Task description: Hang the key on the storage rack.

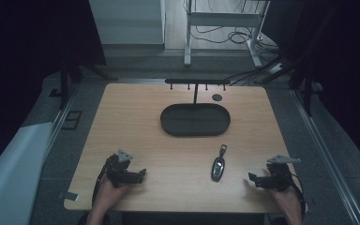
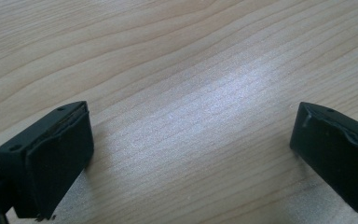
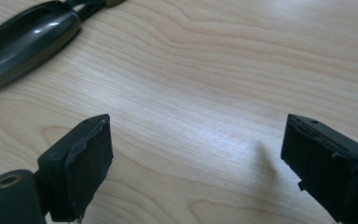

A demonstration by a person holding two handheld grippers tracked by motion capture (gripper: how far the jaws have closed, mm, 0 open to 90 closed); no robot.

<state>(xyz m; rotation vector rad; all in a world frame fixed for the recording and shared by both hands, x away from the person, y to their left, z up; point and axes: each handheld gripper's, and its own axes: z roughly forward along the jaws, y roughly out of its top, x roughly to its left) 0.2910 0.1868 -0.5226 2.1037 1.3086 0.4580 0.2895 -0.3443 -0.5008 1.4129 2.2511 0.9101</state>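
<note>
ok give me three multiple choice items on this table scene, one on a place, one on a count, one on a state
1. Where does the key fob lie?
A. in the tray
B. on the table between the tray and the near edge
C. hung on the rack

2. How many grippers are on the table?
A. one
B. two
C. three

3. How do the right gripper's jaws stand?
A. shut on the key fob
B. shut on nothing
C. open, with bare wood between them

Answers:
1. B, the high view shows it flat on the table, nearer the person than the tray and apart from it.
2. B, the left gripper and the right one rest near the front edge, one in each hand.
3. C, the right gripper view shows its jaws wide apart over the wood, the fob off to one side.
</note>
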